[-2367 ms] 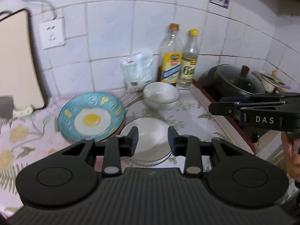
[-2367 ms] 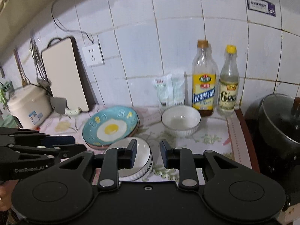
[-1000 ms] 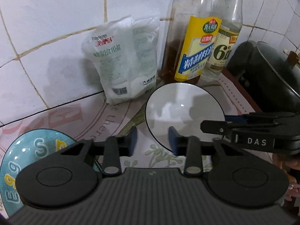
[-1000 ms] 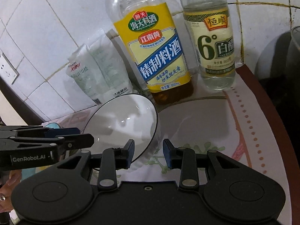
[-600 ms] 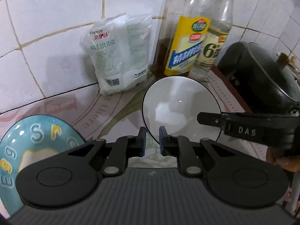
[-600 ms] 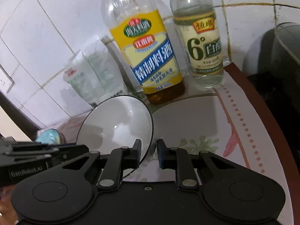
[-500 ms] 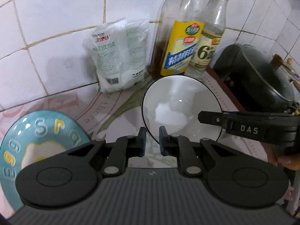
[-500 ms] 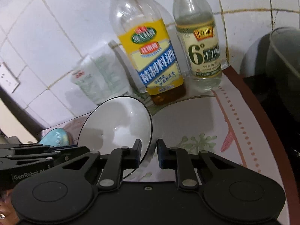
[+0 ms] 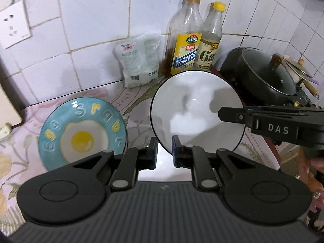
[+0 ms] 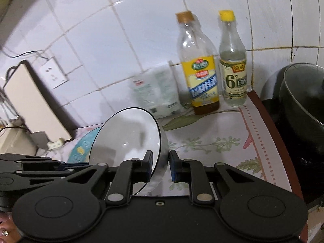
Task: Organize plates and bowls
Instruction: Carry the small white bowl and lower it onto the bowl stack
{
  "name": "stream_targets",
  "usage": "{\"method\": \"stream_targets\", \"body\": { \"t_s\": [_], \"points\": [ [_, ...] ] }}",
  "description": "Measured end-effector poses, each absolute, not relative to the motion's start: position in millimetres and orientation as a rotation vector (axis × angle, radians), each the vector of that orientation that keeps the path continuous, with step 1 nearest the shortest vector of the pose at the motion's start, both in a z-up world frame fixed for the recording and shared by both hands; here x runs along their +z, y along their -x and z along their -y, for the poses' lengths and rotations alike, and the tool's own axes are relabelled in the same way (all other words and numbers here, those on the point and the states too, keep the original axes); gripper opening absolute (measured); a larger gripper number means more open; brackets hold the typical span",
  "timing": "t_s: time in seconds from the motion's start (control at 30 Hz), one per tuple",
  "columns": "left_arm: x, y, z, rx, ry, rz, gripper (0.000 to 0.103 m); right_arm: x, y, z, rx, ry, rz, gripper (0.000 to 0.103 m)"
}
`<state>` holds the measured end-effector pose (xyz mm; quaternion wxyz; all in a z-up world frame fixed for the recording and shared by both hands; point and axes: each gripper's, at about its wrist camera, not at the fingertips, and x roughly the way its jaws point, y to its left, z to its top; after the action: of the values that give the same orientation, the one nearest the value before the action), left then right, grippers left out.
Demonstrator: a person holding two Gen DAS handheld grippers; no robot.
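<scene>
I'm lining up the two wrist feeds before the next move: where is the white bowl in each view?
Left wrist: the white bowl is centre-right, its near rim between the jaws of the left gripper.
Right wrist: the white bowl is lower centre-left, tilted, its right rim between the jaws of the right gripper.
Shared landmark: the yellow-label bottle stands at the tiled wall behind the bowl.

Black plastic left gripper (image 9: 164,150), right gripper (image 10: 160,163) lettered "DAS", silver pivot screws, ribbed housing

White tiled wall (image 9: 91,30), floral counter (image 10: 218,139), seemingly dim
</scene>
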<state>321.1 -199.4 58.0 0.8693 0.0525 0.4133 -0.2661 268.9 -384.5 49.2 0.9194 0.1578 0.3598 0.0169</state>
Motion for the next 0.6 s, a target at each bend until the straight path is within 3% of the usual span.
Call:
{"method": "stream_targets", "body": {
  "t_s": [0.6],
  "points": [
    [70.5, -252.3, 142.3, -0.507, -0.07, -0.853, 0.013, 59.2, -215.0, 325.2, 0.105, -0.257, -0.752, 0.022]
  ]
}}
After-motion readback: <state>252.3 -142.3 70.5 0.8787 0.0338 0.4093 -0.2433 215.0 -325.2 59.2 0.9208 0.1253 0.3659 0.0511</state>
